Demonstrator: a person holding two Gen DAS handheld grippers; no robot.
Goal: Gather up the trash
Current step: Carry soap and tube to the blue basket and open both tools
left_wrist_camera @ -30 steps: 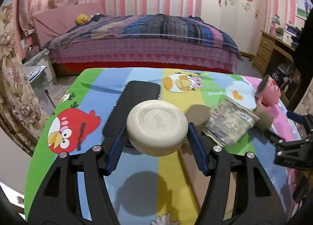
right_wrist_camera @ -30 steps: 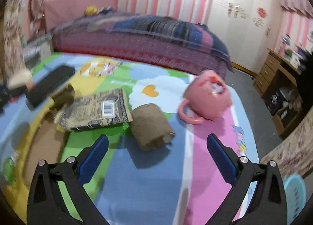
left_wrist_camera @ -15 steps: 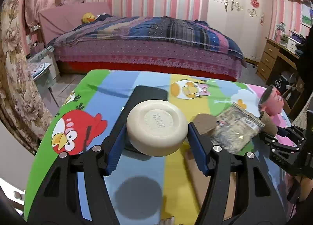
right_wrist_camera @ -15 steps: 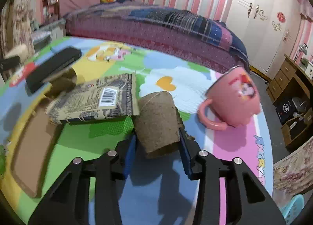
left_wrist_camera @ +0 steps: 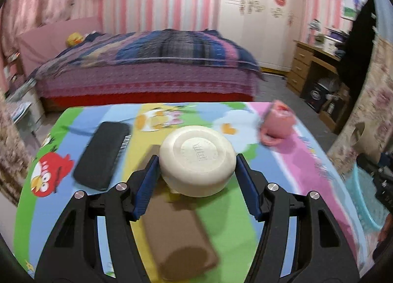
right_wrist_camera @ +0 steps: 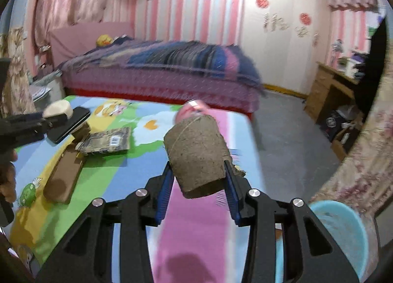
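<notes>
A brown fibrous paper cup (right_wrist_camera: 196, 154) sits pinched between the blue pads of the right claw (right_wrist_camera: 198, 177), centre frame, lifted above the cartoon-print desk (right_wrist_camera: 196, 233). A light-blue plastic bin (right_wrist_camera: 343, 231) lies at lower right. The left claw (left_wrist_camera: 196, 175) grips a cream round bowl-shaped container (left_wrist_camera: 197, 160), centre frame, over a flat brown cardboard piece (left_wrist_camera: 176, 238).

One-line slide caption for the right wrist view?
Right gripper holds a brown fibre pot above the cartoon-print table, near a blue bin.

Pink mug (left_wrist_camera: 277, 123) and wrapper (right_wrist_camera: 108, 141) seemingly flank an open pink strip.
</notes>
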